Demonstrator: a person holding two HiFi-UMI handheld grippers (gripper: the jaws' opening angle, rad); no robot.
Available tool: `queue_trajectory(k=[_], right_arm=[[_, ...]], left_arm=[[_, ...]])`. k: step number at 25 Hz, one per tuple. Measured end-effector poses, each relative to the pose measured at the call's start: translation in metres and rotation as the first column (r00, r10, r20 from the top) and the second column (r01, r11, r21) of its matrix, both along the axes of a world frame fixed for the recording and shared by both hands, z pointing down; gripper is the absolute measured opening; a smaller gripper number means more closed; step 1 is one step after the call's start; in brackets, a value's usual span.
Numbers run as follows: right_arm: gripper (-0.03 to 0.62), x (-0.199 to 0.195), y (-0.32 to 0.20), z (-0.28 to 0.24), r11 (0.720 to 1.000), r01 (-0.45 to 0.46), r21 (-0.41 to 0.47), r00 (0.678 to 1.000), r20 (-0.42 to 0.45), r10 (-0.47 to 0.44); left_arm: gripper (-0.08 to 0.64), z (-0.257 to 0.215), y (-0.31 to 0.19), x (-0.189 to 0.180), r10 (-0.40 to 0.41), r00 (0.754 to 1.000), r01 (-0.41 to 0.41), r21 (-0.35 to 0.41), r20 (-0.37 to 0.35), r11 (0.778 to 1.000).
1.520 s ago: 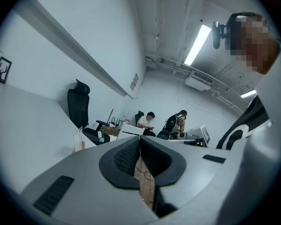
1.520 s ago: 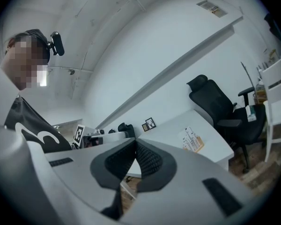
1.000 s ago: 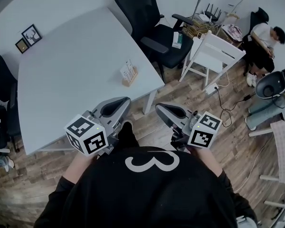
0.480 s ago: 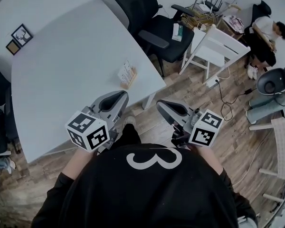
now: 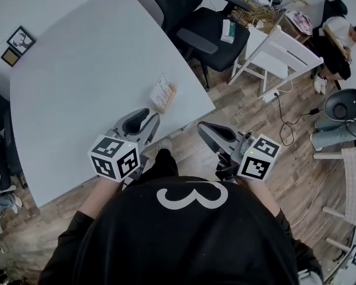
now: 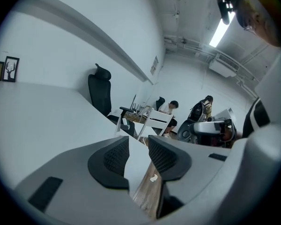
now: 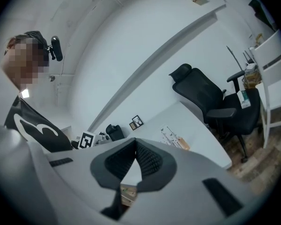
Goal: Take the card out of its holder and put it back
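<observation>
1. Head view: the person holds both claws low in front of the body. The left claw (image 5: 143,116) is at the near edge of the tabletop (image 5: 77,64), and the right claw (image 5: 205,129) is over the wooden floor (image 5: 243,108) just off the tabletop's corner.
2. Left gripper view: the left claw (image 6: 138,144) stands with its jaws apart, having just been opening. Nothing lies between the pads; only the tabletop edge and floor show through the gap.
3. Right gripper view: the right claw (image 7: 135,144) has its jaws closed, the pads meeting at the tips, with nothing gripped.
4. The card (image 5: 160,89) stands upright in its wooden holder (image 5: 165,103) on the tabletop near the corner edge. It is ahead of the left claw and clear of both claws. The right gripper view shows the card (image 7: 171,136) seated likewise.
5. Surroundings: two small picture frames (image 5: 15,43) lie at the tabletop's far side. A black office chair (image 5: 207,28) and a white chair (image 5: 279,55) stand beyond the corner. A seated person (image 5: 338,37) is well apart at the right.
</observation>
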State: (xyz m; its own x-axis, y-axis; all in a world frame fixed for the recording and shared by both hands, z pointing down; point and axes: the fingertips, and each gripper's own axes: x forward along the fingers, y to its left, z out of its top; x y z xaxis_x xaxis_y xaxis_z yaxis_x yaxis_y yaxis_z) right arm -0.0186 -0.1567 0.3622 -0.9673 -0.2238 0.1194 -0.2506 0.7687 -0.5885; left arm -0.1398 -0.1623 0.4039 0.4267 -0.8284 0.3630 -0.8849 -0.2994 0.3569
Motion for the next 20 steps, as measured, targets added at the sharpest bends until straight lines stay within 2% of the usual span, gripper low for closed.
queue_trajectory(k=[7, 14, 20], right_arm=[[0.009, -0.010, -0.019, 0.011, 0.999, -0.018, -0.035, 1.000, -0.009, 0.017], [0.009, -0.019, -0.028, 0.030, 0.996, -0.029, -0.090, 0.999, -0.033, 0.026], [0.009, -0.022, -0.026, 0.044, 0.992, -0.035, -0.118, 0.999, -0.045, 0.030]], left_arm=[[0.122, 0.033, -0.028, -0.015, -0.019, 1.000, 0.020, -0.073, 0.010, 0.997], [0.121, 0.061, -0.052, -0.019, 0.006, 1.000, -0.005, -0.132, 0.010, 0.991], [0.121, 0.068, -0.061, -0.019, 0.008, 1.000, -0.006, -0.147, 0.013, 0.989]])
